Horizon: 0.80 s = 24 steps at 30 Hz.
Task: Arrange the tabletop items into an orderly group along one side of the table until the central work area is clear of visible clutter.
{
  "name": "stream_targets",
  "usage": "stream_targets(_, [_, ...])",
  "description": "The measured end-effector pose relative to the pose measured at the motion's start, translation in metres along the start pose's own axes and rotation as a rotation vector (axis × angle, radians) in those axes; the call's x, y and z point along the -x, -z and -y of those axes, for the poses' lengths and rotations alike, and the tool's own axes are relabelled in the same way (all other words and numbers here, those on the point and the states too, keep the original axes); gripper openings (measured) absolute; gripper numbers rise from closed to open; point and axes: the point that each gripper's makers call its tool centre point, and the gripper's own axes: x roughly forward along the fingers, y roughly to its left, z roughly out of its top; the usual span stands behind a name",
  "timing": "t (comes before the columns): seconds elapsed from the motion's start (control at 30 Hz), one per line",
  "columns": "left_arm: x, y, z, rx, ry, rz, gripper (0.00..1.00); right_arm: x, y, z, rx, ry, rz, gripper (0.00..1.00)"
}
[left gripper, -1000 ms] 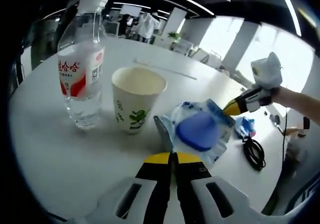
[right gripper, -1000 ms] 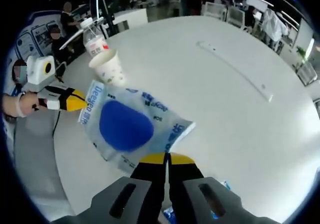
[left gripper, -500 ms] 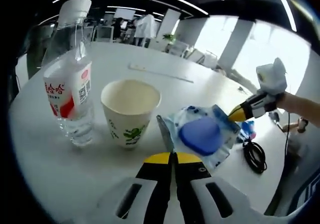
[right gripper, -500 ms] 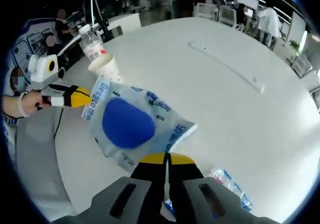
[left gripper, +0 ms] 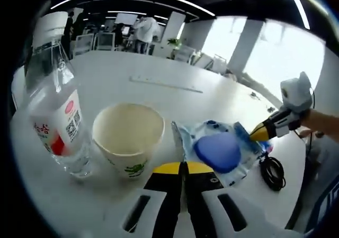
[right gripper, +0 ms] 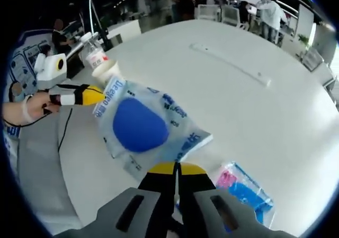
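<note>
A clear plastic packet with a blue pad inside (left gripper: 220, 150) hangs between both grippers just above the white table (left gripper: 106, 73). My left gripper (left gripper: 183, 166) is shut on the packet's near corner. My right gripper (right gripper: 176, 166) is shut on the opposite edge of the packet (right gripper: 140, 124). The right gripper also enters the left gripper view from the right (left gripper: 260, 133). The left gripper is seen in the right gripper view (right gripper: 98, 96). A paper cup (left gripper: 128, 137) stands upright just left of the packet. A capped water bottle (left gripper: 53, 121) stands left of the cup.
A smaller packet with pink and blue contents (right gripper: 243, 187) lies near my right gripper. A coiled black cable (left gripper: 273, 172) sits by the table edge. A long flat strip (right gripper: 228, 63) lies across the far tabletop. People stand in the office beyond.
Both grippers have carried the packet closer to the cup and bottle, which now loom larger in the left gripper view. The small pink and blue packet has come into the right gripper view.
</note>
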Motion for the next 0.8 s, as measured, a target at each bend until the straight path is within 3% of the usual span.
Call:
stream_targets(0.37, [-0.01, -0.005, 0.003, -0.006, 0.005, 0.002, 0.0, 0.002, 0.007, 0.001, -0.03, 0.009, 0.01, 0.0])
stream_targets(0.8, [-0.017, 0.002, -0.002, 0.002, -0.004, -0.016, 0.0, -0.004, 0.012, -0.001, -0.042, 0.01, 0.01, 0.0])
